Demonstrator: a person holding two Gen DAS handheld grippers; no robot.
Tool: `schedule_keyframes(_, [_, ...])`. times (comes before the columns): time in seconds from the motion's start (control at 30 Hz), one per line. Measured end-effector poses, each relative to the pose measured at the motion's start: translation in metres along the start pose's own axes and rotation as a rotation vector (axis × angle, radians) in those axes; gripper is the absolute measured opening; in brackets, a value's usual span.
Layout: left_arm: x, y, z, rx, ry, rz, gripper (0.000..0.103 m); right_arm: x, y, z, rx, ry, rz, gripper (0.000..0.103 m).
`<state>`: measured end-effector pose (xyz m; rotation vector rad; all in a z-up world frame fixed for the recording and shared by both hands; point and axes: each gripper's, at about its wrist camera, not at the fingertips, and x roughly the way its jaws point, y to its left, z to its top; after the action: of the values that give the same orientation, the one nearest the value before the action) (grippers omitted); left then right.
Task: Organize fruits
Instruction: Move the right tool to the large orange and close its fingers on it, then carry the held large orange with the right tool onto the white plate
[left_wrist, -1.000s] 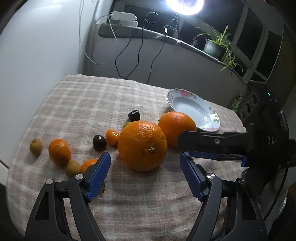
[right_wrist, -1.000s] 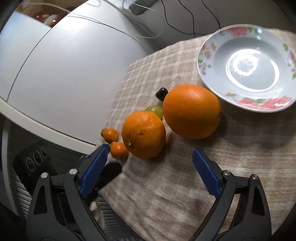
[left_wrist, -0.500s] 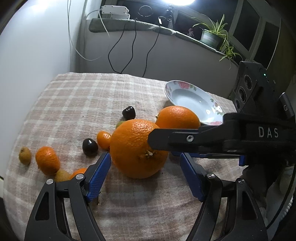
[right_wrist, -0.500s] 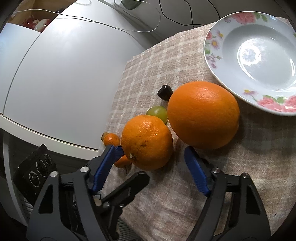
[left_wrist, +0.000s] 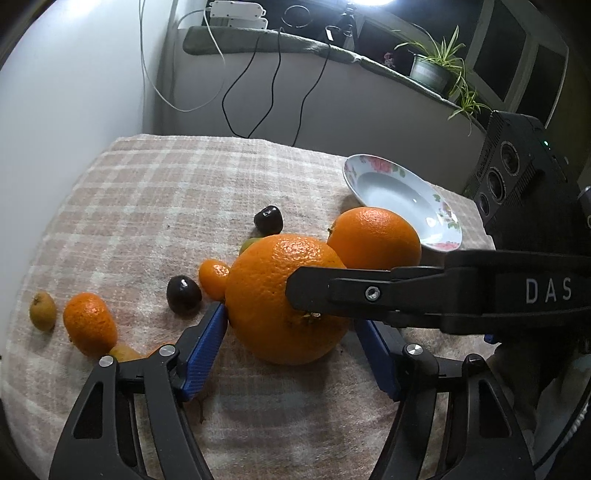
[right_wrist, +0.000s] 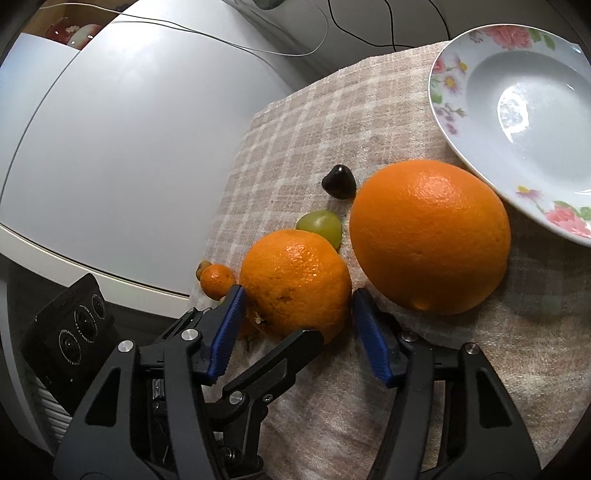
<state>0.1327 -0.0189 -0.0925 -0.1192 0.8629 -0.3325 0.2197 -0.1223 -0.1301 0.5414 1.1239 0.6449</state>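
Two oranges lie on a checked cloth. The nearer orange sits between the blue pads of both grippers. My left gripper is closing; its left pad touches the peel, and its right pad is partly hidden behind the right gripper's black finger. My right gripper is closing too, with a sliver of gap at its right pad. The larger orange rests just beyond, against a flowered white plate that holds nothing.
Small fruits lie left of the oranges: two dark cherries, a green grape, a small mandarin, a tangerine and a brownish fruit. A white cabinet borders the table; cables and a potted plant sit behind.
Both grippers moved in around the nearer orange and their jaws narrowed, the right more. The right gripper's finger now crosses in front of that orange in the left wrist view.
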Motion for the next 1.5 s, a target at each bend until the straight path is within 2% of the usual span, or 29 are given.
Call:
schedule_keyframes(0.37, [-0.009, -0.007, -0.001, 0.007, -0.023, 0.013, 0.07, -0.009, 0.005, -0.003, -0.013, -0.002, 0.001, 0.062])
schedule_keyframes(0.9, [-0.033, -0.039, 0.016, 0.057, -0.109, 0.027, 0.07, -0.06, 0.018, -0.005, -0.045, -0.069, 0.032, 0.062])
schedule_keyframes(1.27, [-0.026, -0.079, 0.034, 0.126, -0.136, 0.007, 0.07, -0.109, 0.001, 0.0, -0.049, -0.137, 0.02, 0.062])
schedule_keyframes(1.5, [-0.008, -0.106, 0.049, 0.164, -0.135, -0.023, 0.07, -0.136, -0.022, 0.013, -0.049, -0.172, -0.011, 0.062])
